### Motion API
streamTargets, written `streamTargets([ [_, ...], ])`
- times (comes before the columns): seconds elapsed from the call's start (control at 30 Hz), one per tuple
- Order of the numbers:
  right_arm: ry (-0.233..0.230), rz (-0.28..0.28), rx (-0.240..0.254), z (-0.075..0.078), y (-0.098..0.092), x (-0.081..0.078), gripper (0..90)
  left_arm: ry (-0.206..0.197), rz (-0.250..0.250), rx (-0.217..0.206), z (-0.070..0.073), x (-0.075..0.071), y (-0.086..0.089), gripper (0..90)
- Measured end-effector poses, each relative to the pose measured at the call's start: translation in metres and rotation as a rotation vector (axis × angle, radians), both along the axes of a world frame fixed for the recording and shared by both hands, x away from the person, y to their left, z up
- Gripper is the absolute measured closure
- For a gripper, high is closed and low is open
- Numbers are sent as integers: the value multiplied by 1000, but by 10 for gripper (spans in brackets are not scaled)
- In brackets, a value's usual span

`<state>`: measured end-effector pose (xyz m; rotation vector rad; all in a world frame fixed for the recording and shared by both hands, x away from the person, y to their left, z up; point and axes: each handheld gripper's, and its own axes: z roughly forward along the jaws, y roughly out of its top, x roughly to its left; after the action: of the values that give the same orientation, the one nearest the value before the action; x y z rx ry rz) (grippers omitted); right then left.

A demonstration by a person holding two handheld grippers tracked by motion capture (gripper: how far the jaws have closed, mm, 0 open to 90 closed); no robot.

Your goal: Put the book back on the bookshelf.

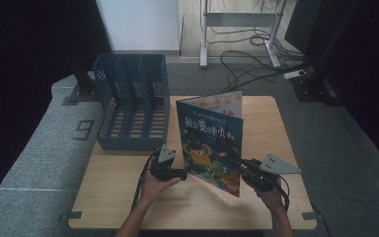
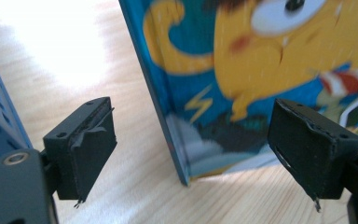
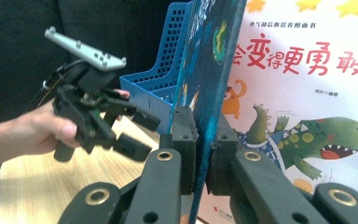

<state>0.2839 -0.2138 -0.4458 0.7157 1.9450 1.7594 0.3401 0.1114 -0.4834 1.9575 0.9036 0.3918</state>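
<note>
Picture book [image 1: 209,143] upright on desk [image 1: 128,197], beside blue file rack [image 1: 133,101]; red title partly legible, "变得更勇敢". My right gripper [image 3: 201,154] jaws clenched on its edge; left gripper [image 2: 191,154] jaws released around corner.

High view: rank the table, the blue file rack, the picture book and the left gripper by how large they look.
1. Table, plainly largest.
2. Blue file rack and picture book: similar in apparent size; the book stands tilted toward the camera, so I won't rank them.
3. Left gripper, smallest.
</note>
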Motion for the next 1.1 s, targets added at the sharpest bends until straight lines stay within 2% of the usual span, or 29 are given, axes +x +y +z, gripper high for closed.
streamTargets([
  [0.03,1,1,0,0,0,0,832,-17,2,-7,3,1,0,148],
  [0.07,2,3,0,0,-1,0,833,-17,2,-7,3,1,0,151],
  [0.1,3,5,0,-1,-1,0,833,-37,5,-25,9,3,2,156],
  [0.23,7,10,1,-1,-2,0,834,-42,-15,-40,19,9,2,154],
  [0.33,6,11,-1,-1,-2,0,834,-43,-19,-41,24,13,1,149],
  [0.5,7,13,-2,-1,-3,0,834,-37,-28,-69,35,23,-1,145],
  [0.57,8,13,-2,-2,-3,0,834,-39,-34,-81,38,24,-2,145],
  [0.73,6,15,-3,-2,-3,0,834,-38,-43,-81,42,29,-6,143],
  [0.9,5,18,-3,-2,-4,0,834,-23,-53,-109,47,34,-8,139],
  [1.1,7,21,0,-3,-4,0,835,-43,-74,-123,55,38,-8,135],
])
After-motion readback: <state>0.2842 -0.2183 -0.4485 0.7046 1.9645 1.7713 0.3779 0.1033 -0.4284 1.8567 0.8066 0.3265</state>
